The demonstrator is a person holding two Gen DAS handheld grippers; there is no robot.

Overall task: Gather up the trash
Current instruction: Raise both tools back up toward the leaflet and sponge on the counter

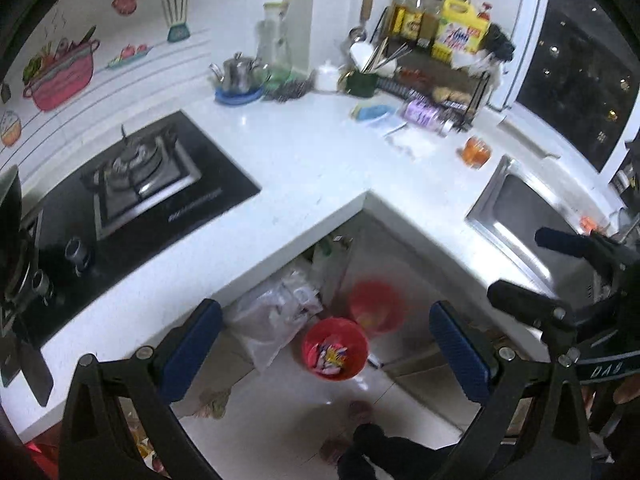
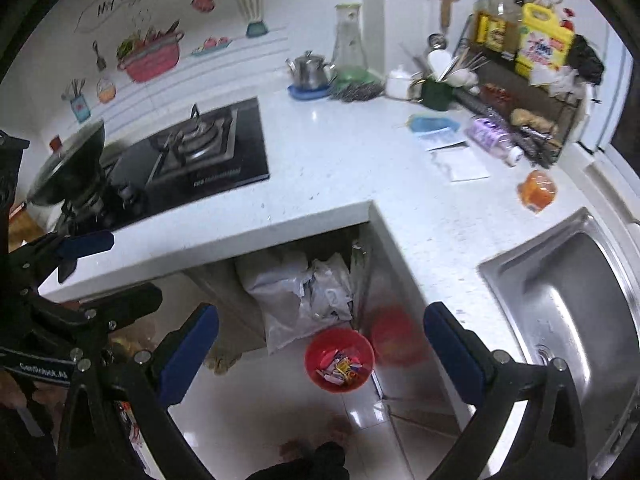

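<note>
Two grippers: we hold left gripper (image 1: 326,350) and right gripper (image 2: 322,348) spread wide, both empty.
Bin: round red plastic bin (image 2: 339,359) on floor, holding wrappers.

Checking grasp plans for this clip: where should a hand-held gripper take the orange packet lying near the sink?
Judging by its pose, pinch the orange packet across its crumpled top, coming straight down; it lies low on the counter, clear of the sink.

left wrist: high over counter (image 1: 312,160), facing down, hob side; right wrist: same height, nearer sink (image 2: 568,312) | shared: counter corner, red bin (image 1: 335,349) on floor
</note>
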